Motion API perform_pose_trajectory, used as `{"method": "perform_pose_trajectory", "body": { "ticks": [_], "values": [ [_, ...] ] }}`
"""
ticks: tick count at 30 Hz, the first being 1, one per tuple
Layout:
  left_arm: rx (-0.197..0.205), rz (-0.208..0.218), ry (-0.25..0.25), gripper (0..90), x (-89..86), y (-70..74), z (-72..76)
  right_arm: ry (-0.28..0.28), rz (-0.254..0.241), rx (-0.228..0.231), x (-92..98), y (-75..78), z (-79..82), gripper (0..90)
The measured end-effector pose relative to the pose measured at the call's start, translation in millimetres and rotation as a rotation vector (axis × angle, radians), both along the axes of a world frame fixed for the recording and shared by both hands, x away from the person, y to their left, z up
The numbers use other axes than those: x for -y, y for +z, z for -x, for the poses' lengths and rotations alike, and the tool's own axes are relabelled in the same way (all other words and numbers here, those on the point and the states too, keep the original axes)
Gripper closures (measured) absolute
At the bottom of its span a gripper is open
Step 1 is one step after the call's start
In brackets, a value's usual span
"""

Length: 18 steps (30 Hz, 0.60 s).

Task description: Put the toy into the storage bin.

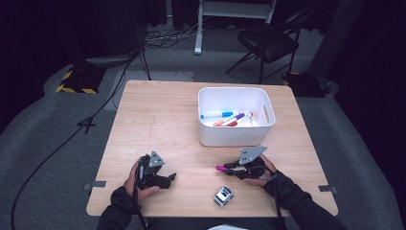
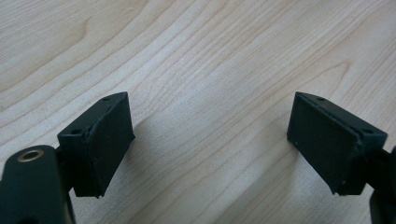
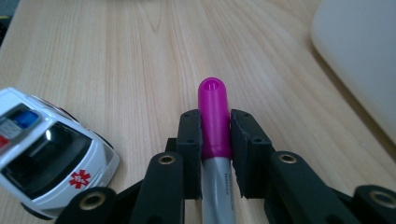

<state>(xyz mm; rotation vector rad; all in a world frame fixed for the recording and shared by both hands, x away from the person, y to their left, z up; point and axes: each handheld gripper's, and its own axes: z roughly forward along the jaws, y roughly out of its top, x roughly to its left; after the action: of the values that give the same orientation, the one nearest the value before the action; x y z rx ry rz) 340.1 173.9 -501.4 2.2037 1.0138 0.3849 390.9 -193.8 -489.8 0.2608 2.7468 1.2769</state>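
A marker with a magenta cap (image 3: 214, 100) and a grey barrel is clamped between the jaws of my right gripper (image 3: 215, 133), its cap poking out past the fingertips. From above, that right gripper (image 1: 230, 168) lies low over the wooden table (image 1: 163, 120), front right, with the marker (image 1: 221, 168) pointing left. My left gripper (image 1: 170, 178) rests at the front left, aimed right. Its jaws stand apart in the left gripper view, with just bare wood between the fingers (image 2: 100, 144).
A white bin (image 1: 237, 136) stands behind the right gripper and holds several markers, a blue one (image 1: 218, 115) among them; its corner (image 3: 359, 56) is close by. A toy ambulance (image 1: 223, 195) (image 3: 42, 149) sits near the front edge. A chair (image 1: 270, 40) stands beyond the table.
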Motion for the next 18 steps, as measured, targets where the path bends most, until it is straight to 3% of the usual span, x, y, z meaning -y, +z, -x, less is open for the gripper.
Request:
{"method": "perform_pose_trajectory", "body": {
  "ticks": [9,18],
  "values": [
    [-0.002,-0.001,0.001,14.7,-0.1,0.1,0.1,-0.033,-0.14,0.043,23.1,30.1,2.4,74.9],
    [0.0,-0.001,-0.001,14.6,-0.1,0.1,-0.1,-0.085,-0.222,0.095,52.3,53.8,1.4,74.9]
  ]
}}
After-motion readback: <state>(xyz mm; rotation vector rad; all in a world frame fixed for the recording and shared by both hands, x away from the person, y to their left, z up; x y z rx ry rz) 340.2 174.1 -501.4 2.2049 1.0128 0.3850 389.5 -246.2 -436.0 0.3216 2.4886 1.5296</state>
